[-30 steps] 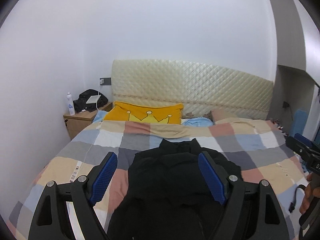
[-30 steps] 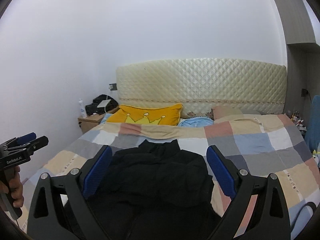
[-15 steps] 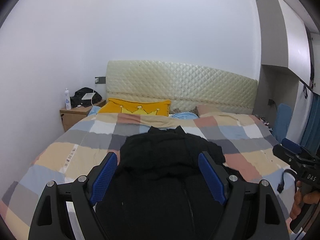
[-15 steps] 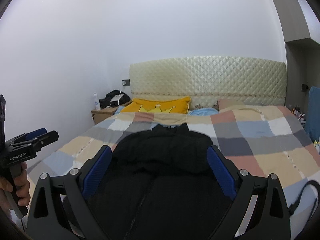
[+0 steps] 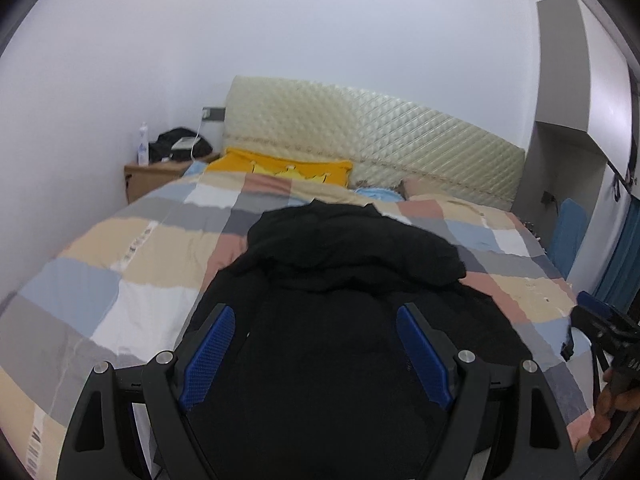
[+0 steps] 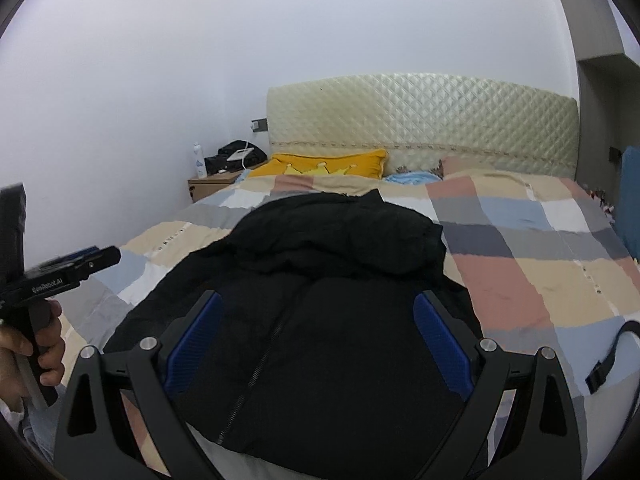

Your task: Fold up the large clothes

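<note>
A large black zip-up jacket (image 5: 352,264) lies spread on the bed, collar toward the headboard. Its front zipper (image 6: 256,364) runs down toward me. My left gripper (image 5: 316,320) hovers open over the jacket's near part, with only air between the blue pads. My right gripper (image 6: 318,304) is also open above the near part, a little right of the zipper, holding nothing. Each gripper shows in the other's view: the left gripper (image 6: 106,254) held by a hand at the left edge, the right gripper (image 5: 580,306) at the right edge.
The bed carries a checked quilt (image 6: 520,248) with a yellow pillow (image 6: 328,164) and a cream quilted headboard (image 6: 440,116). A wooden nightstand (image 5: 152,176) with a bottle and a black bag stands at the back left. A black strap (image 6: 608,364) lies at the quilt's right edge.
Both grippers have sunk and drawn back toward the foot of the bed. More of the jacket's lower front and zipper now shows. The jaws have stayed open.
</note>
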`<state>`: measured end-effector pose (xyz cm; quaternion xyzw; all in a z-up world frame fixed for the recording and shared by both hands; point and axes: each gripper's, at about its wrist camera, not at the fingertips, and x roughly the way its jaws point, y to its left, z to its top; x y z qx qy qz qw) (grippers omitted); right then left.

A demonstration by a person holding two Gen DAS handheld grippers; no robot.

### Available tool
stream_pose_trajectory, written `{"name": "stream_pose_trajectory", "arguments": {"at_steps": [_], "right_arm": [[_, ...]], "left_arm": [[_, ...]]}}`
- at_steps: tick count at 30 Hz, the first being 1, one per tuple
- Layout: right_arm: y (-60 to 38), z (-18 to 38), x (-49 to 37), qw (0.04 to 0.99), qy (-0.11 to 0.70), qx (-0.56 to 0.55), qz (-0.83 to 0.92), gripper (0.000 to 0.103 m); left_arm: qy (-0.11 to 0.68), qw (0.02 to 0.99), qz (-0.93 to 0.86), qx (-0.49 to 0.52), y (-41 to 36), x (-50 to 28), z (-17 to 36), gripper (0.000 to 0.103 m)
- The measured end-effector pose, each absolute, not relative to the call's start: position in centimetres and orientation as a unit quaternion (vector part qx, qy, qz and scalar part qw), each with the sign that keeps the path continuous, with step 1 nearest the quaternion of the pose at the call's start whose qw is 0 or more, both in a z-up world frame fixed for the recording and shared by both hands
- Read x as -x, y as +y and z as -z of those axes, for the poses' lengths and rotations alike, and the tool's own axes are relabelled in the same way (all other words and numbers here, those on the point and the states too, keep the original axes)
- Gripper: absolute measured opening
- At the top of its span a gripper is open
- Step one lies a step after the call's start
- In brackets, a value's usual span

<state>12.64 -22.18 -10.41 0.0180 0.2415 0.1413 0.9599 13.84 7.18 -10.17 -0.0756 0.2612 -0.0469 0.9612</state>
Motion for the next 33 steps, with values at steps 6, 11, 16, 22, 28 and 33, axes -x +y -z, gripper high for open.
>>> {"name": "stream_pose_trajectory", "arguments": {"at_steps": [6, 11, 16, 22, 28, 33], "right_arm": [[-24.7, 11.4, -14.3, 0.958, 0.264, -0.022, -0.113, 0.096], [-28.0, 12.7, -16.7, 0.941, 0.315, -0.063, -0.100, 0.096], [-31.8, 15.7, -19.2, 0.908, 0.391, -0.129, -0.083, 0.096], [-35.4, 20.8, -21.3, 0.859, 0.485, -0.160, -0.035, 0.096], [-38.6, 26.9, -21.6, 0.781, 0.562, -0.273, -0.028, 0.096], [-38.9, 29.6, -21.4, 0.743, 0.585, -0.323, -0.037, 0.099]], "left_arm": [[0.295, 0.952, 0.032, 0.082, 9.2, -15.6, 12.4, 0.083], [0.341, 0.930, 0.030, 0.134, 12.5, -17.3, 13.6, 0.083], [0.379, 0.910, 0.017, 0.170, 16.3, -19.0, 14.8, 0.083], [0.449, 0.872, -0.008, 0.194, 19.7, -21.0, 18.5, 0.083], [0.510, 0.832, -0.012, 0.221, 21.0, -22.1, 22.2, 0.083], [0.544, 0.794, -0.020, 0.269, 22.9, -22.4, 24.9, 0.083]]}}
